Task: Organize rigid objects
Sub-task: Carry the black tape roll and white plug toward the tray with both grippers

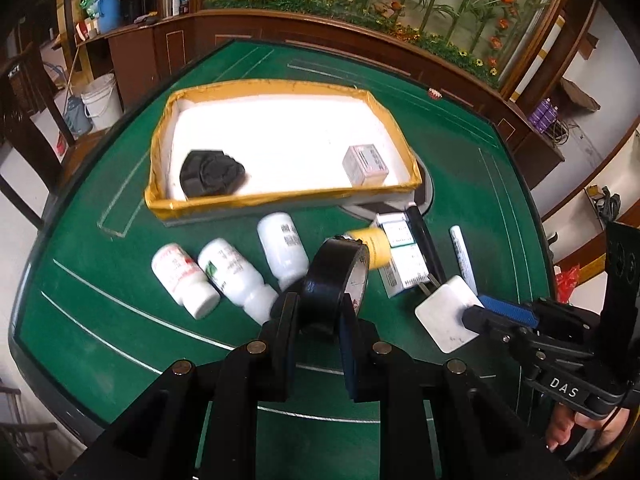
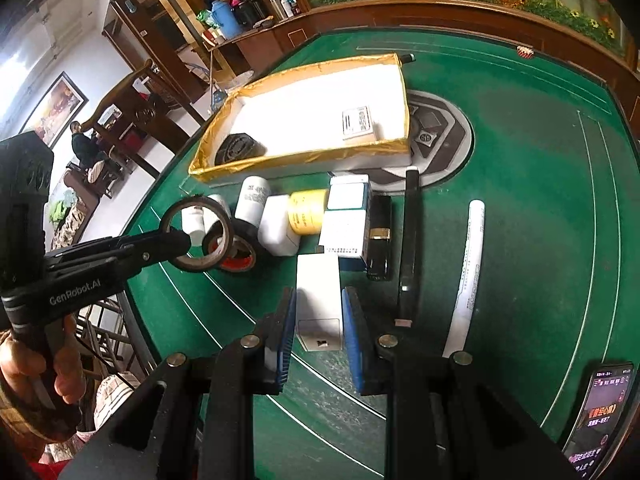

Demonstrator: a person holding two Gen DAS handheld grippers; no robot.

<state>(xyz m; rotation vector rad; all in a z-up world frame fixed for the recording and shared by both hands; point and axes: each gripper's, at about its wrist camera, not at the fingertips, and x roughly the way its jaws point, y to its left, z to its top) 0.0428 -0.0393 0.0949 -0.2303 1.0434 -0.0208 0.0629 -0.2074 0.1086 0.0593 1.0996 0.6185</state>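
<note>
Green felt covers the round table [image 1: 120,320] before dark wooden cabinets, where the left gripper [image 1: 320,312] clamps a black tape roll [image 1: 334,276] above white bottles, and the right gripper [image 2: 320,320] grips a white charger block [image 2: 319,300] near the yellow-rimmed white tray [image 1: 280,196].

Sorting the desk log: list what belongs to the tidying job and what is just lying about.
Job: tape roll in left gripper; white charger in right gripper; tray; three white bottles; yellow-capped jar; marker.

Lying about: phone, thermos, bucket.
</note>
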